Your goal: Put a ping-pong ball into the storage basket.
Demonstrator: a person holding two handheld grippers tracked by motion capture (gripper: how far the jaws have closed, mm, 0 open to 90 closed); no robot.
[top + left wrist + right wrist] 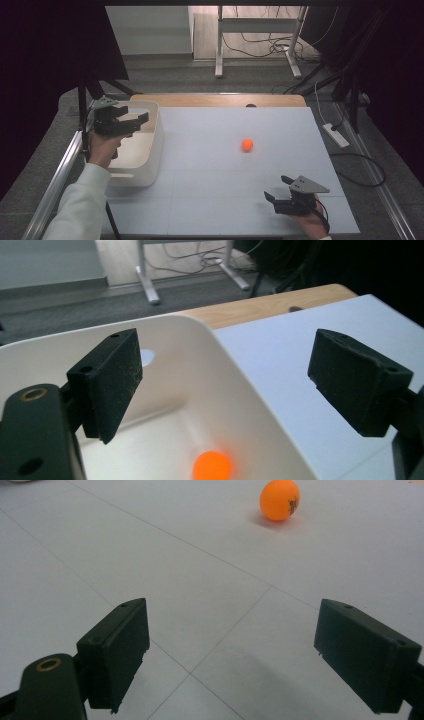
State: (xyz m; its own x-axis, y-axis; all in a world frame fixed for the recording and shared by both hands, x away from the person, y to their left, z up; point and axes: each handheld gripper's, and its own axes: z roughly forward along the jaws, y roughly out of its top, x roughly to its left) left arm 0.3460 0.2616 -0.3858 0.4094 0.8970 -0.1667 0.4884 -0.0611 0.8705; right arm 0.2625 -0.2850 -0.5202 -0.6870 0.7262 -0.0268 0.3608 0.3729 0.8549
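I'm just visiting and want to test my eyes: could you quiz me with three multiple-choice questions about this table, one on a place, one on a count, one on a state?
1. Where does the left gripper hang? A over the white bin B over the floor C beside the right gripper
2. How many orange balls are there? A one B two C four
3. The right gripper is: A shut B open C holding a ball

Answers: 1 A, it sits above the white bin. 2 B, one ball in the bin, one ball on the table. 3 B, its jaws stand apart, empty.
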